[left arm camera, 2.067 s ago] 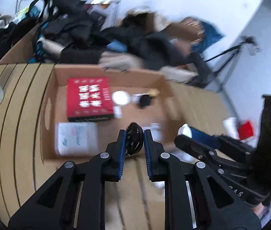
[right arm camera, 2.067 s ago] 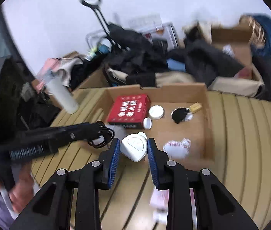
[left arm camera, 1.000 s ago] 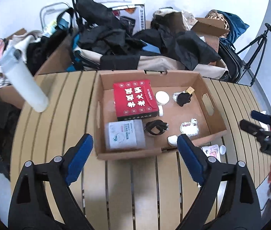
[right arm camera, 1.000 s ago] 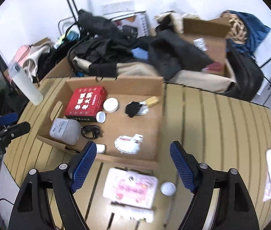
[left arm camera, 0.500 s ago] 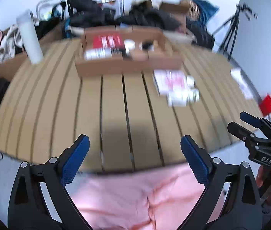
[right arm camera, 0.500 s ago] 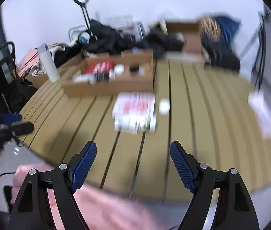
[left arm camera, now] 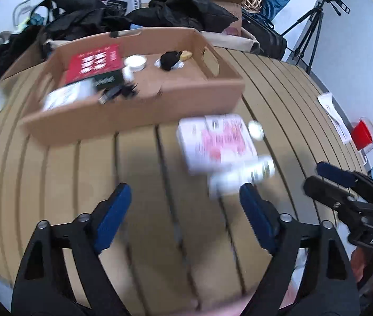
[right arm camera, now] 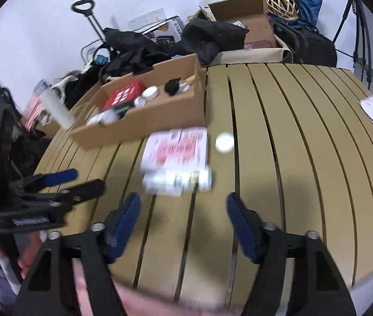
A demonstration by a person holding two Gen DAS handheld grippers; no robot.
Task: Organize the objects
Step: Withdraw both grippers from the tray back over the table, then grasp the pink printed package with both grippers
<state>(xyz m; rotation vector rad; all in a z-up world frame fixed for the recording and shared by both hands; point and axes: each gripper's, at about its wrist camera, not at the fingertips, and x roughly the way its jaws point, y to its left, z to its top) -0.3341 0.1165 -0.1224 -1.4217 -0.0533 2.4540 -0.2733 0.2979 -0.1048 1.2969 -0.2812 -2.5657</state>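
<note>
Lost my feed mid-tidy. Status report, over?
Left gripper open, empty. Right gripper open, empty. Pink packet, white bottle, round cap outside cardboard box. Path unobstructed.

Both wrist cameras look forward and down from the near edge of the slatted table [left arm camera: 144,173], side by side, sharing the cardboard box [right arm camera: 144,115] and pink-and-white packet [left arm camera: 216,142].

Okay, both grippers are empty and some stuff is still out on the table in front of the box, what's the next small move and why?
Probably ease the right gripper forward over the white bottle lying on its side. It is open, the bottle is nearest its fingers, and bottle, pink-and-white packet and small white cap lie outside the cardboard box.
</note>
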